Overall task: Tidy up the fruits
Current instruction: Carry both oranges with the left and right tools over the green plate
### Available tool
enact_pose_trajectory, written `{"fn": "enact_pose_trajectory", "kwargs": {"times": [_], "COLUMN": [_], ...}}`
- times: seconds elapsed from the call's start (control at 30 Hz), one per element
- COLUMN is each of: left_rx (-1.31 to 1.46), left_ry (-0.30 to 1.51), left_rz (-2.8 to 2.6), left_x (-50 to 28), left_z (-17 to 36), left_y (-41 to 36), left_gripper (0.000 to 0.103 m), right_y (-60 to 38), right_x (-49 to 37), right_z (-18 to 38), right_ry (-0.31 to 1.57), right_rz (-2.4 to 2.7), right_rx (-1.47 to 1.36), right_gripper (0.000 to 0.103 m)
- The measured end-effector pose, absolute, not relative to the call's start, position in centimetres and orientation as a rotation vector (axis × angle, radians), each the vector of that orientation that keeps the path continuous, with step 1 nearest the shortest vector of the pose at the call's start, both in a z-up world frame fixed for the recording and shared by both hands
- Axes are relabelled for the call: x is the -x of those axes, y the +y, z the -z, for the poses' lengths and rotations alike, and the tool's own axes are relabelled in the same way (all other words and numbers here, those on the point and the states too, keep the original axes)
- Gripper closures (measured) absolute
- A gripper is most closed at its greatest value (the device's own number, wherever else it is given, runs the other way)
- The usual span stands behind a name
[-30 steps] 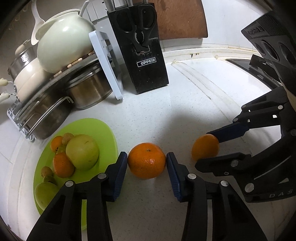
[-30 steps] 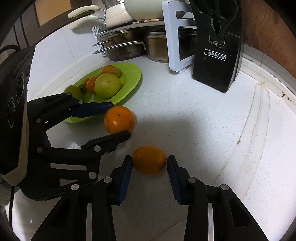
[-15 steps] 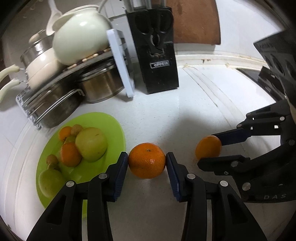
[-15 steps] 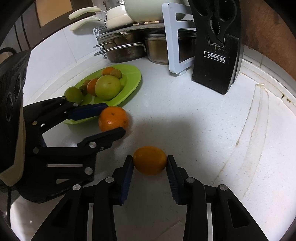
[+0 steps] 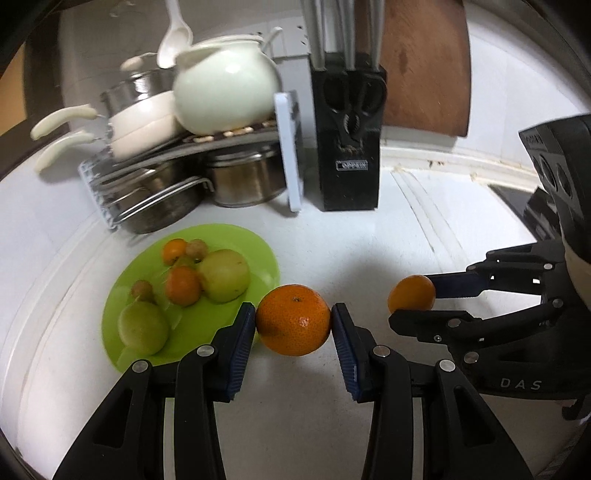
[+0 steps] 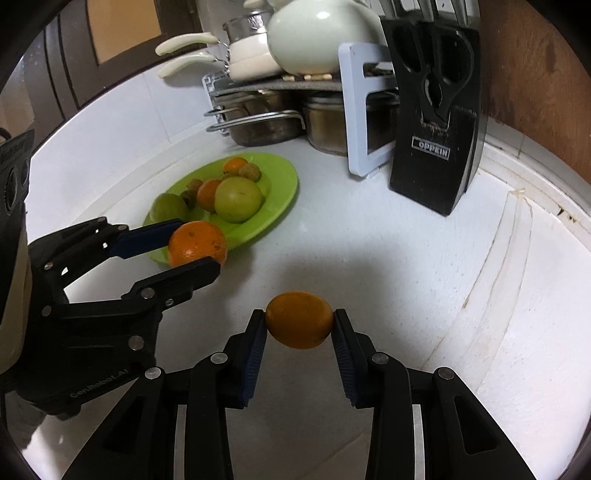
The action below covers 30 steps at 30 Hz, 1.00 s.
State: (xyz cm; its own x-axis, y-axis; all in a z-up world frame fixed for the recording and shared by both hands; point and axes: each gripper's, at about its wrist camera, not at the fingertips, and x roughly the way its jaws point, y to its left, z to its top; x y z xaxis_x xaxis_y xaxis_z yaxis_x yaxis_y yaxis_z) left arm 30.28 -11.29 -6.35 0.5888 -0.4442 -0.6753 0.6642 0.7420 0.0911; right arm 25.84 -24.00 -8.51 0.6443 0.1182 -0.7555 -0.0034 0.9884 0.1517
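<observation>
We hold the larger mandarin [image 5: 293, 319] pinched in our left claw [image 5: 293, 325] beside the green plate [image 5: 258, 243], the smaller orange [image 6: 299, 319] clamped in our right claw [image 6: 300, 326], both seemingly clear of the worktop [image 6: 388, 251], presumably bound for the plate's fruit pile.

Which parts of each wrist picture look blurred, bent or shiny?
Left wrist view: the round green plate and the steel pots are motion-blurred, the counter edges bowed. Right wrist view: sharper; glare on the white ceramic teapot; dark rounded corners.
</observation>
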Motion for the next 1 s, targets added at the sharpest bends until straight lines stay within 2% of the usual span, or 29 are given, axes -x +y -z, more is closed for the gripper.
{"fn": "enact_pose_trajectory", "kwargs": {"times": [1.0], "left_rx": [-0.226], "left_ry": [0.619], "left_rz": [0.412], "left_x": [-27.5], "left_z": [0.8], "left_y": [-5.1], "left_gripper": [0.061], "right_y": [-20.0], "right_x": [-25.7], "right_z": [2.7], "right_ry": [0.704], "right_rz": [-0.226], "right_rx": [-0.064], "right_gripper": [0.066]}}
